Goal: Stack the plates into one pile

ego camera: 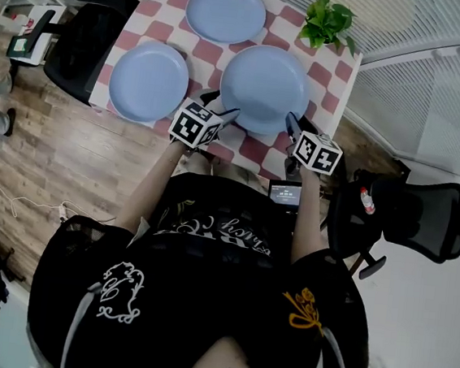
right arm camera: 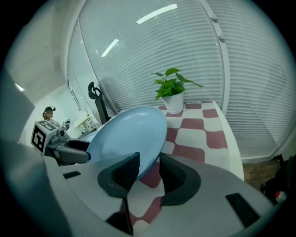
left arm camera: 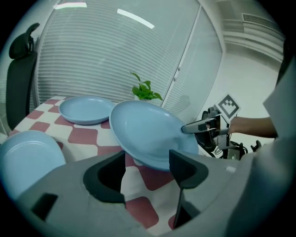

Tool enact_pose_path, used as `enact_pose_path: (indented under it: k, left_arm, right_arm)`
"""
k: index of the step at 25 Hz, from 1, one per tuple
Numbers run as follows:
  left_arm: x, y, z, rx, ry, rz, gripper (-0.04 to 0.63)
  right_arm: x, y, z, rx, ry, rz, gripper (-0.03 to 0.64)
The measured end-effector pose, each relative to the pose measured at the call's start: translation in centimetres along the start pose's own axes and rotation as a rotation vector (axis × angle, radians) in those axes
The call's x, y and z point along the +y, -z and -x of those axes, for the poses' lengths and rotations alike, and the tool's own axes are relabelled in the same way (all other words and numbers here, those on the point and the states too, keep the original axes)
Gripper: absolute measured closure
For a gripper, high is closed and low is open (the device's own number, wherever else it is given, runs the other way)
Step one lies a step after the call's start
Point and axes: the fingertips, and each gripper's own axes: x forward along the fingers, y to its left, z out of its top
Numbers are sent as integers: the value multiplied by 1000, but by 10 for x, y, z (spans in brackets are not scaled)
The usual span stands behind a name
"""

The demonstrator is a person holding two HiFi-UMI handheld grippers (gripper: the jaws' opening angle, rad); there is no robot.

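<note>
Three light blue plates lie apart on the red-and-white checked table (ego camera: 340,68). The nearest plate (ego camera: 265,85) (left arm camera: 143,129) (right arm camera: 125,139) is between my two grippers. My right gripper (ego camera: 289,124) (right arm camera: 149,162) straddles its right rim, jaws narrowed with the rim filling the gap between them. My left gripper (ego camera: 221,114) (left arm camera: 147,162) stands open at the plate's left near edge, with the rim just ahead of its wide jaws. A second plate (ego camera: 148,81) (left arm camera: 27,157) lies to the left and a third plate (ego camera: 226,11) (left arm camera: 85,110) at the far side.
A potted green plant (ego camera: 327,22) (right arm camera: 172,90) stands at the table's far right corner. A black office chair (ego camera: 85,49) is left of the table and another chair (ego camera: 406,214) is at my right. Blinds and glass walls lie beyond the table.
</note>
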Motion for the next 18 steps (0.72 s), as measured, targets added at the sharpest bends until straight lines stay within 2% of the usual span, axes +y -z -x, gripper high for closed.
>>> enact_pose_path:
  k: [5,9,18]
  left_arm:
    - [24,-10,55,-85,-99,48,296]
    - [49,0,102,-120,-206,99,296]
    - [106,57,191,-126,-415,231,296]
  right_arm:
    - [56,-35,-10,-18,-102,86,482]
    - [110,-49,-29,-15,-191,153,485]
    - [227,-34,-82,84,-344,298,485]
